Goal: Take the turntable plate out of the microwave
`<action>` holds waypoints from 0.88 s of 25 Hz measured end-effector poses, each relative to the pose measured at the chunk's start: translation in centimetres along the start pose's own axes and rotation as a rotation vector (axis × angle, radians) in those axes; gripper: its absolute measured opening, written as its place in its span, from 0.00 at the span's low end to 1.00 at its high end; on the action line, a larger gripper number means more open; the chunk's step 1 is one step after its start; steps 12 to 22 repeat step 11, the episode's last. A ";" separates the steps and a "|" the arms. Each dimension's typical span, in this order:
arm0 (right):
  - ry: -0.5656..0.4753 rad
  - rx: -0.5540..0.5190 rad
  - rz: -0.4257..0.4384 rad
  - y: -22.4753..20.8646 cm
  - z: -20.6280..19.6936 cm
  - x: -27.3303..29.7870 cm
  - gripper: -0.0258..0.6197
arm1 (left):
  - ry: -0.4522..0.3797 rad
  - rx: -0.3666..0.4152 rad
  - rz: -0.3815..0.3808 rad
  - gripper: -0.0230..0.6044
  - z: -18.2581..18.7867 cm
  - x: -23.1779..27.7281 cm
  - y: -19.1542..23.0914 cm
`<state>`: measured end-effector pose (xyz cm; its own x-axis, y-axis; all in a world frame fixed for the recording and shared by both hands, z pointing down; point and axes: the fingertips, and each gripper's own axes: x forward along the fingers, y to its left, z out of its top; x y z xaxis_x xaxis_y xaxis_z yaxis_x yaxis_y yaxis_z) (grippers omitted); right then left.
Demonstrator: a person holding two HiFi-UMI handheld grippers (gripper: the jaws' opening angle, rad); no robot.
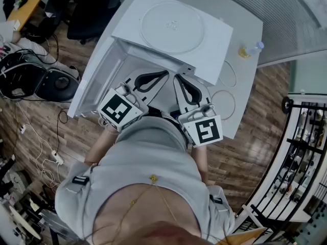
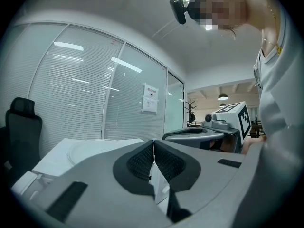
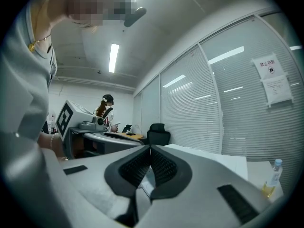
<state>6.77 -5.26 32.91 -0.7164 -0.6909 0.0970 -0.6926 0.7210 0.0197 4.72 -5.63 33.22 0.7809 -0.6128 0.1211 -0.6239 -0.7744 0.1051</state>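
Left tool: your jaws are closed, nothing held.
Turntable plate: flat atop the microwave on the table. Likely glass, so heavy, slick and breakable; grip its rim.
Right tool: closed, empty.

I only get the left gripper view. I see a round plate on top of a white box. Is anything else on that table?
Observer: Yes, a bottle stands on the table, to the right of the microwave.
Operator: Is the other gripper holding something?
Observer: No, the right gripper has its jaws shut with nothing between them.
Operator: Is the box's door open?
Observer: Yes, the head view shows the door swung open at the picture's left.
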 end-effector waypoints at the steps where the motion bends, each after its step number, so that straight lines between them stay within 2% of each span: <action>1: 0.002 0.000 -0.002 -0.1 -0.1 0.1 0.07 | 0.002 0.000 -0.002 0.08 -0.1 0.1 0.0; 6: 0.011 0.002 -0.006 -0.3 -0.3 0.2 0.07 | 0.027 0.020 -0.006 0.08 -0.4 0.3 0.3; 22: 0.017 -0.002 -0.007 -0.5 -0.2 0.5 0.07 | 0.027 0.025 -0.004 0.08 -0.1 0.5 0.6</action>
